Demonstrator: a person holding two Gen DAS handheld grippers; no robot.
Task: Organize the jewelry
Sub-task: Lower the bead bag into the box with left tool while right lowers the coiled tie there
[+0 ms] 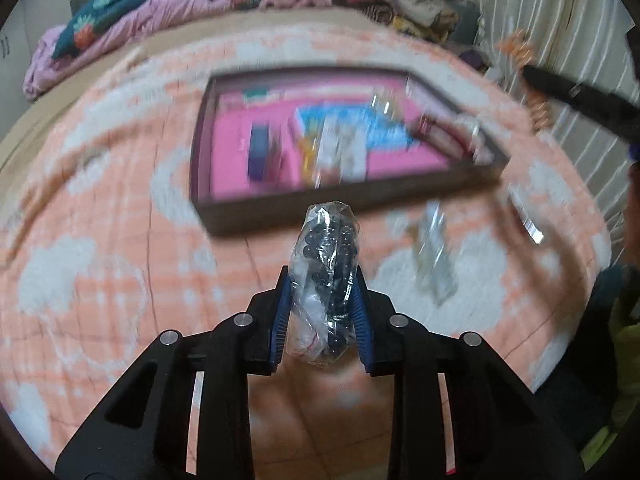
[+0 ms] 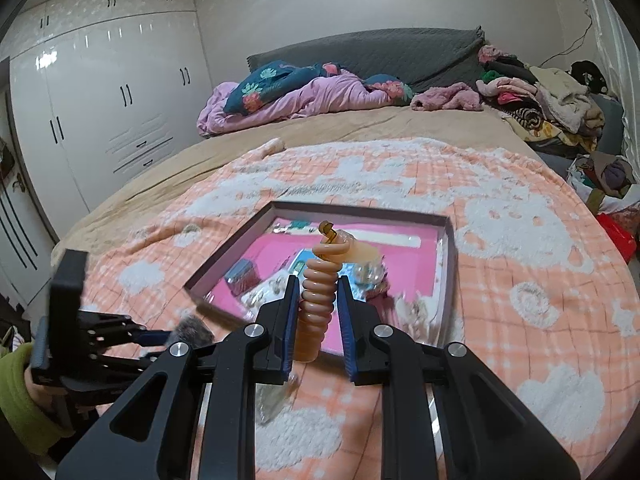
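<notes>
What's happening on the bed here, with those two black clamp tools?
A person is sorting jewelry into a tray with a pink lining on the bed's orange blanket. The left gripper is shut on a clear bag of dark beads. The right gripper pinches an orange coiled band over the tray.

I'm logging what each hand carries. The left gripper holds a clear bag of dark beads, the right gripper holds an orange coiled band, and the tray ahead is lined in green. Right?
Not quite: the tray is lined in pink, not green, as the right wrist view shows. The rest stands: the left gripper holds the clear bag of dark beads, and the right gripper holds the orange coiled band.
</notes>
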